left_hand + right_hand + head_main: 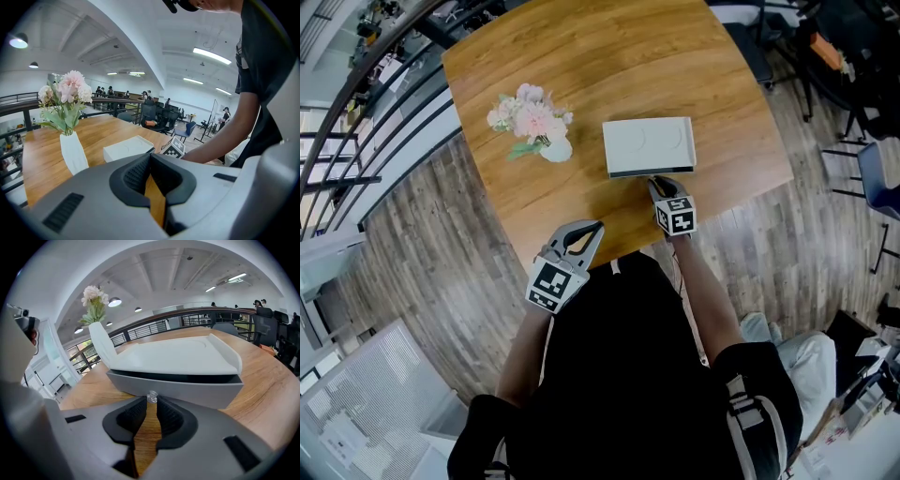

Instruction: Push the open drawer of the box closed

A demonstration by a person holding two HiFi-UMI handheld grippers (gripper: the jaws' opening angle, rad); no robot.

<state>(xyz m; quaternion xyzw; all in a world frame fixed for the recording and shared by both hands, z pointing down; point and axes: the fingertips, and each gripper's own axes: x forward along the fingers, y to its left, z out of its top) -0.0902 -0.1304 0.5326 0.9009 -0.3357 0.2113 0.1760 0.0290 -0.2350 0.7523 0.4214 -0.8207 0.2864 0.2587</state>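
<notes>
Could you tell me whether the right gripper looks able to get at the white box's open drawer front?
Most likely yes: the right gripper is already at the grey plastic drawer front of the white box, jaws closed on its small clear knob, with nothing in between.

No readable text, brand or number on my feed. White box (649,142) lid blank. Left cube (551,283), right cube (680,217) — black-white square patterns only, no characters.
</notes>
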